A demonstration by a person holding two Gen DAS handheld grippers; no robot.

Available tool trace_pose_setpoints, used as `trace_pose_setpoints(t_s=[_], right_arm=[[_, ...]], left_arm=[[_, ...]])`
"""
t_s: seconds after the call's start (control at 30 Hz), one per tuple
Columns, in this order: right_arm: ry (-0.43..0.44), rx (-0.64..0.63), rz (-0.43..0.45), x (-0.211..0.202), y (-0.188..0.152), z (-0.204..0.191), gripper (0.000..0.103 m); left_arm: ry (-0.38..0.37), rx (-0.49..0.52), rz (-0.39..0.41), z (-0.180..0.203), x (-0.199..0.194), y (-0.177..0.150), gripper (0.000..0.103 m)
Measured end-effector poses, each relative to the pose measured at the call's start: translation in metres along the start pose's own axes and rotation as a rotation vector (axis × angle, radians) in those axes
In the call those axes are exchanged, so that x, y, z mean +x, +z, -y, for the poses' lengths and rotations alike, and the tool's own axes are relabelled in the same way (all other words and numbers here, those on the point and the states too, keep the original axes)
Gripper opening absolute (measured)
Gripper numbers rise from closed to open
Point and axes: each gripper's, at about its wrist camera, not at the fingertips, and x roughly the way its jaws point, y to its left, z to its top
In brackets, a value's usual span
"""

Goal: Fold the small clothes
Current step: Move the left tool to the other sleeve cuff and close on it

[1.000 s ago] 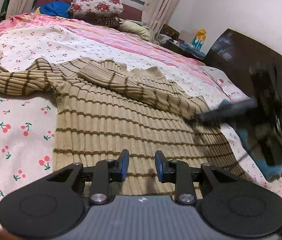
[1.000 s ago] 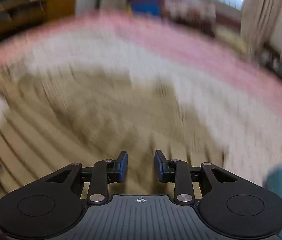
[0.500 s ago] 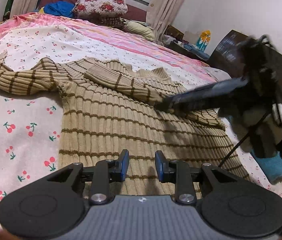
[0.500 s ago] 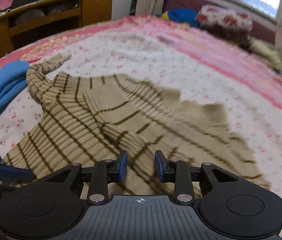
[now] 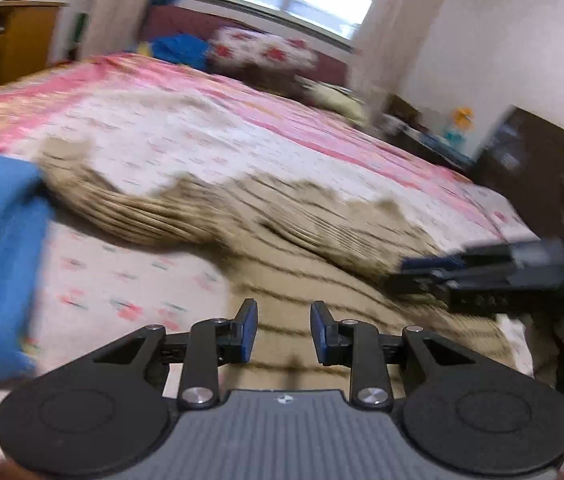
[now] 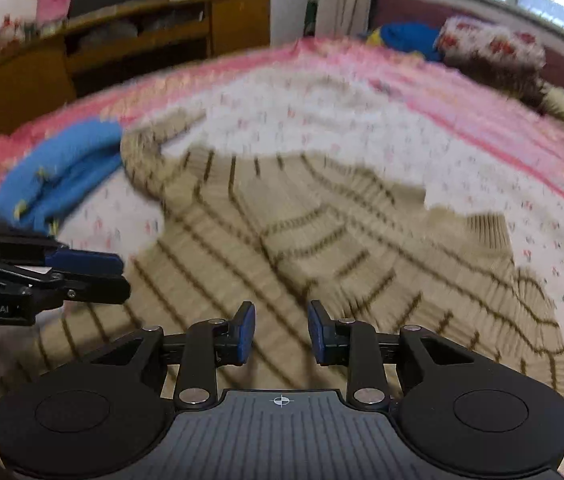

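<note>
Tan ribbed knit sweater with dark brown stripes lies spread across the middle of the frame on the cherry-print bedsheet. Left gripper and right gripper both hover over it, jaws narrowly apart, nothing between them. Folded blue cloth sits upper left.
</note>
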Motion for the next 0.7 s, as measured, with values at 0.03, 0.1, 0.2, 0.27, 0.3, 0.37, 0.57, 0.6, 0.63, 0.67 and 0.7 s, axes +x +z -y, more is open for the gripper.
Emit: trace_pose_setpoints(t_s=[0.03, 0.1, 0.2, 0.27, 0.3, 0.37, 0.57, 0.6, 0.63, 0.67, 0.7], right_arm=[[-0.011, 0.014, 0.0, 0.008, 0.0, 0.0, 0.03], [0.011, 0.004, -0.076, 0.027, -0.007, -0.005, 0.03], [0.027, 0.008, -0.067, 0.024, -0.017, -0.012, 0.032], [0.058, 0.033, -0.038, 0.014, -0.021, -0.013, 0.03], [0.061, 0.039, -0.025, 0.011, -0.023, -0.014, 0.03], [0.056, 0.038, -0.007, 0.004, -0.027, -0.014, 0.03], [0.074, 0.094, 0.029, -0.006, -0.035, -0.011, 0.03], [0.078, 0.109, 0.032, -0.006, -0.036, -0.009, 0.03], [0.084, 0.124, 0.034, -0.005, -0.036, -0.008, 0.03], [0.09, 0.138, 0.035, -0.004, -0.037, -0.007, 0.03], [0.096, 0.151, 0.037, -0.003, -0.037, -0.005, 0.03]], left_arm=[[0.04, -0.025, 0.011, -0.006, -0.002, 0.004, 0.034], [0.117, -0.074, 0.04, -0.022, -0.007, 0.014, 0.034], [0.181, -0.121, 0.069, -0.04, -0.009, 0.026, 0.034], [0.219, -0.153, 0.074, -0.049, -0.005, 0.036, 0.034], [0.239, -0.171, 0.08, -0.052, -0.002, 0.042, 0.034], [0.284, -0.18, 0.105, -0.058, 0.004, 0.057, 0.034], [0.393, -0.26, 0.123, -0.1, 0.024, 0.115, 0.039], [0.429, -0.255, 0.11, -0.107, 0.031, 0.122, 0.039], [0.451, -0.254, 0.091, -0.115, 0.037, 0.128, 0.039], [0.476, -0.259, 0.07, -0.123, 0.045, 0.132, 0.039], [0.494, -0.267, 0.044, -0.129, 0.054, 0.136, 0.039]])
